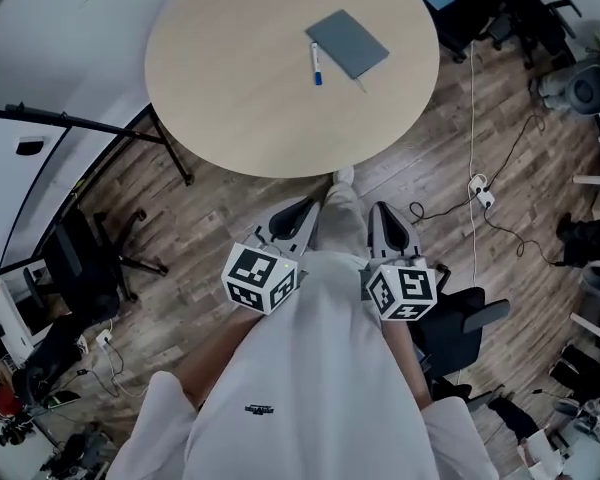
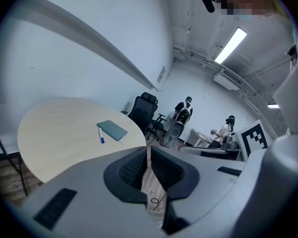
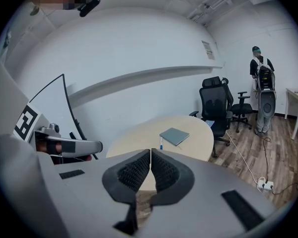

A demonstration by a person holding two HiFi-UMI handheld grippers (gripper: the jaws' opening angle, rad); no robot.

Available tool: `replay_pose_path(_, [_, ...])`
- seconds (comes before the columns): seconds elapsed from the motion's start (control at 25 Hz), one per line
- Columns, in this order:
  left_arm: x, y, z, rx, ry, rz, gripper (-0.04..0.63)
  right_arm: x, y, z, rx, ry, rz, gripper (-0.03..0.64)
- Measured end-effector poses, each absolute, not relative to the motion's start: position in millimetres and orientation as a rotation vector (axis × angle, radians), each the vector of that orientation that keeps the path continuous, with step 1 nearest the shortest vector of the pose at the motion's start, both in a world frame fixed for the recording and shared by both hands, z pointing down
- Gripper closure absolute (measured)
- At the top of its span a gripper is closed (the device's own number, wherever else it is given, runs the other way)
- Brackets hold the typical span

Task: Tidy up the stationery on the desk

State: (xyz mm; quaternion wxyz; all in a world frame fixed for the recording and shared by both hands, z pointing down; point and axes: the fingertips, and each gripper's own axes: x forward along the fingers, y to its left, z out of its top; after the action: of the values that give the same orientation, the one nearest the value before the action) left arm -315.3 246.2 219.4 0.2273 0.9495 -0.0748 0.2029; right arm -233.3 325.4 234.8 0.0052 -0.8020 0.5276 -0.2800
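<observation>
Left hand-held gripper [image 1: 292,216]: jaws nearly together, empty, short of the table [image 1: 180,78] | blue-capped pen [image 1: 316,64] lay on the table just beside grey notebook [image 1: 347,43] | right hand-held gripper [image 1: 388,226]: jaws together, empty.

Even, cool indoor light, bright ceiling strip light [image 2: 232,44] overhead, strong fisheye bending at edges, dark rounded corners

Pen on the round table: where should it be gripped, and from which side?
Take the pen by its white barrel mid-length, probably from above, jaws crosswise. It lies flat on the table, with the notebook close along one side.
</observation>
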Motion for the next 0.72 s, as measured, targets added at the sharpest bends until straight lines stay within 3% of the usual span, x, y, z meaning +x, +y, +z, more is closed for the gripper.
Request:
replay_pose_path(0.48, [-131,151,223,2.589,-0.339,0.632,0.557,-47,222,235,-2.396,1.799,-0.93,0.583])
replay_pose_path(0.72, [-86,95,243,2.517,-0.465,0.634,0.557,-2,168,257,-2.327,1.915,-0.982,0.583])
